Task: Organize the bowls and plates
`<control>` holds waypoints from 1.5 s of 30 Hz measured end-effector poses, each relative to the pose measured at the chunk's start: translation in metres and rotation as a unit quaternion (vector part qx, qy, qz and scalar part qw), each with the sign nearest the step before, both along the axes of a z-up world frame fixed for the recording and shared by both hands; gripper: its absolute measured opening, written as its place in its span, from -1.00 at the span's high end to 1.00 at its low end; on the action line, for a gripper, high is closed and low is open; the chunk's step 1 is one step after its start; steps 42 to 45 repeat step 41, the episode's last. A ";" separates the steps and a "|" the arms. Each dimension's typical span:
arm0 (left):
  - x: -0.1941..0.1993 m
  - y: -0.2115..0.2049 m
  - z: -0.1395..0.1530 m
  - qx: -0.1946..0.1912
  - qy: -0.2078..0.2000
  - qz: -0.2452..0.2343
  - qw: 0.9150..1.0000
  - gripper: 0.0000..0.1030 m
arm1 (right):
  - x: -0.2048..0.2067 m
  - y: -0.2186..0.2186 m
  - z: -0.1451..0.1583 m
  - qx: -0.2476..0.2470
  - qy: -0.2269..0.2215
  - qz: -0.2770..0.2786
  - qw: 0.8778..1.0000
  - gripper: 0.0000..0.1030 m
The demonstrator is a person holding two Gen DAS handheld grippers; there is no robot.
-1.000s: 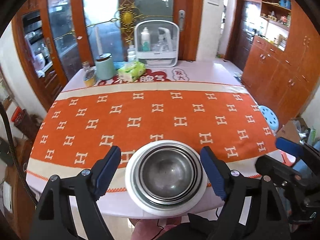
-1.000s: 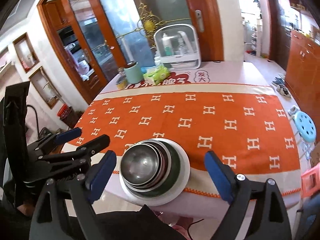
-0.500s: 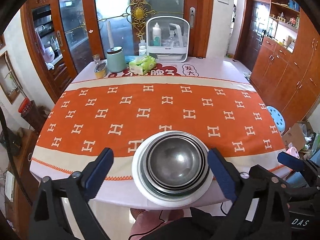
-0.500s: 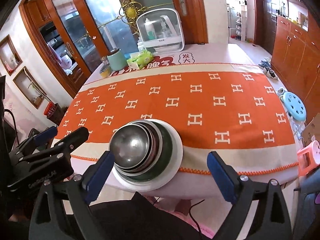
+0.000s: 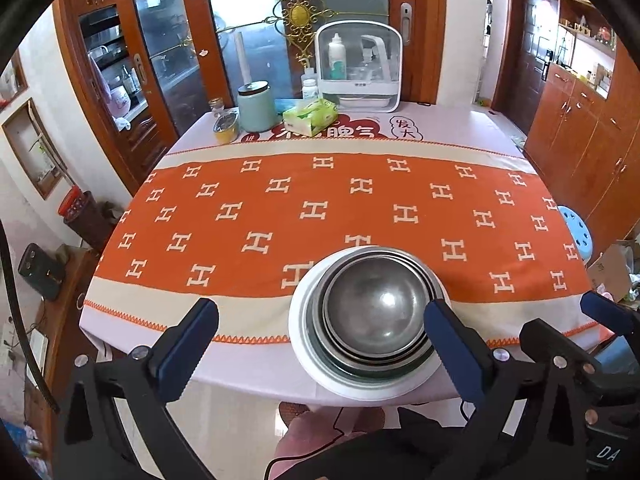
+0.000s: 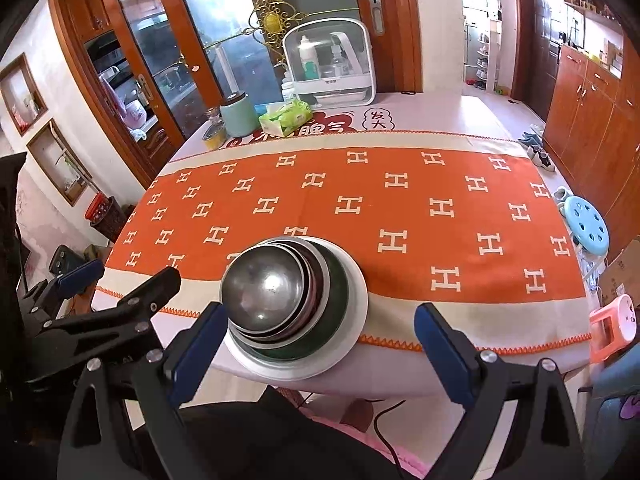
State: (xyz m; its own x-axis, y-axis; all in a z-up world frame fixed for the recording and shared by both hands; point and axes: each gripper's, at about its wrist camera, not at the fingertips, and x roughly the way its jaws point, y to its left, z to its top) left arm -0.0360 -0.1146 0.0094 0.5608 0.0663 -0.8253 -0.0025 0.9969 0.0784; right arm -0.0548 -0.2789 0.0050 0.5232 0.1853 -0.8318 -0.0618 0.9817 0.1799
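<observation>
Stack of steel bowls [image 5: 376, 312] is sitting nested on a white plate [image 5: 304, 344] at the near edge of the table [image 5: 240, 364], on the orange cloth [image 5: 320, 208]. The plate is overhanging the cloth's pale border toward the camera.

Left gripper [image 5: 320, 344] is hovering over the near edge, jaws spread wide and just having been opening. Nothing is gripped. The stack is lying toward its right finger [image 5: 452, 344], which is overlapping the plate's right rim in view; possibly touching it, hard to tell from this angle. Its left finger [image 5: 188, 340] is standing well apart from the plate.

Right gripper [image 6: 320, 344] is also gaping wide and empty. In its view the stack [image 6: 272, 300] is sitting toward its left finger [image 6: 196, 352], which is just beside the plate [image 6: 352, 300] rim; its right finger [image 6: 440, 352] is well clear. The left gripper's body [image 6: 100, 320] is showing at far left in that view.

Far end of the table: a green canister [image 5: 256, 106], a tissue pack [image 5: 310, 114] and a white rack [image 5: 358, 66].
</observation>
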 end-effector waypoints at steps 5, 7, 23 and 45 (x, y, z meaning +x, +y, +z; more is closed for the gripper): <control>-0.004 0.003 0.000 0.000 0.001 0.010 1.000 -0.98 | 0.000 0.004 0.000 -0.004 0.002 0.011 1.000 -0.85; -0.005 0.004 -0.001 -0.001 0.004 0.013 1.000 -0.98 | -0.001 0.005 -0.001 -0.003 0.005 0.014 1.000 -0.85; -0.012 0.000 -0.006 -0.002 0.010 0.022 1.000 -0.98 | -0.003 0.001 -0.008 0.003 0.015 0.020 1.000 -0.85; -0.009 -0.007 -0.008 0.004 0.011 0.009 1.000 -0.98 | -0.009 -0.012 -0.012 0.012 0.020 0.005 1.000 -0.85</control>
